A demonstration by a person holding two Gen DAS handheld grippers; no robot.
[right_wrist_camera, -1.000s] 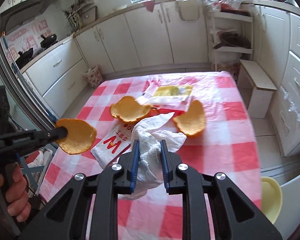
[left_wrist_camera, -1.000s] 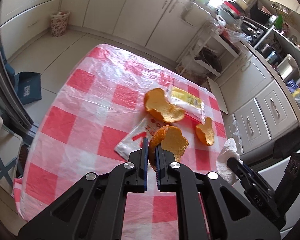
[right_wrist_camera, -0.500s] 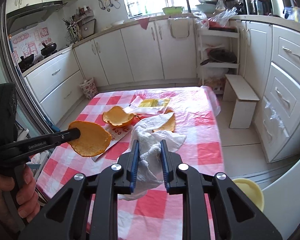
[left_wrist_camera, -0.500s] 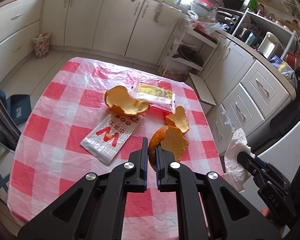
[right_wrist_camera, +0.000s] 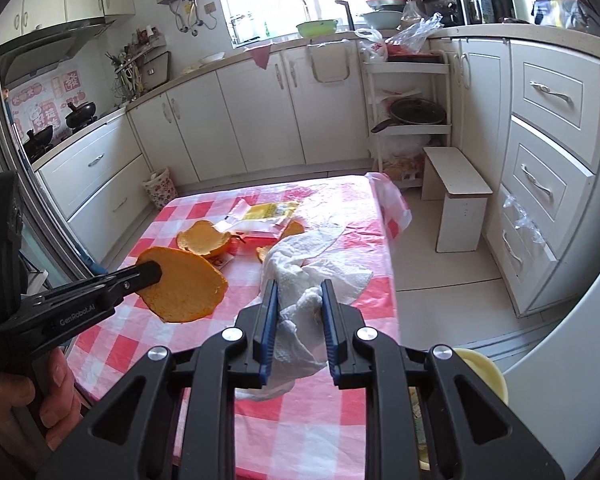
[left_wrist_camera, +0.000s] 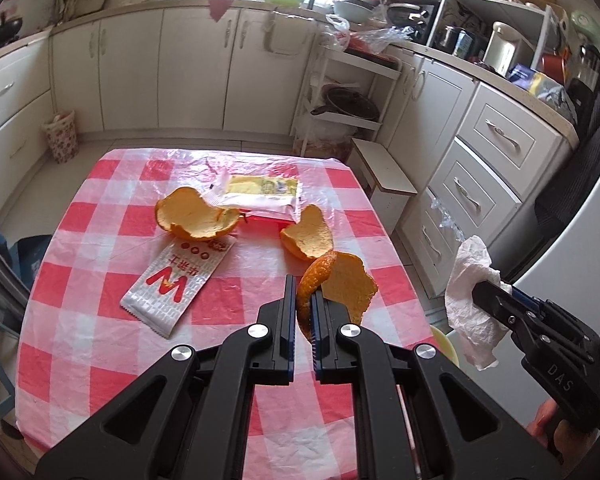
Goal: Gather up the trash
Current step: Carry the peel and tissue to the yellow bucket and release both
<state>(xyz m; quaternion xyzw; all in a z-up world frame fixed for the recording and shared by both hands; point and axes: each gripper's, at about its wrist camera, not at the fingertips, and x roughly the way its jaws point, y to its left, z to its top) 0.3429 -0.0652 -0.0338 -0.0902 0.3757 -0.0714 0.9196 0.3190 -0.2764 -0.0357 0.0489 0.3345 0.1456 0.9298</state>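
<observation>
My left gripper (left_wrist_camera: 301, 300) is shut on a piece of orange peel (left_wrist_camera: 342, 284) and holds it above the table's near right part; it also shows in the right wrist view (right_wrist_camera: 184, 286). My right gripper (right_wrist_camera: 298, 304) is shut on a crumpled white paper towel (right_wrist_camera: 312, 276), held off the table's right edge (left_wrist_camera: 474, 292). On the checked tablecloth (left_wrist_camera: 100, 340) lie a large peel (left_wrist_camera: 196, 218), a smaller peel (left_wrist_camera: 310, 234), a white-and-red wrapper (left_wrist_camera: 178, 282) and a yellow-and-white packet (left_wrist_camera: 260, 194).
A yellow bin rim (right_wrist_camera: 482, 368) shows on the floor below the table's right edge. A small white stool (right_wrist_camera: 456, 196) stands beyond the table on the right. Cabinets (left_wrist_camera: 488, 168) line the back and right walls. A small patterned basket (left_wrist_camera: 62, 136) stands at the far left.
Both grippers have risen and drawn back from the table with their loads still held. The view now takes in more of the kitchen.
</observation>
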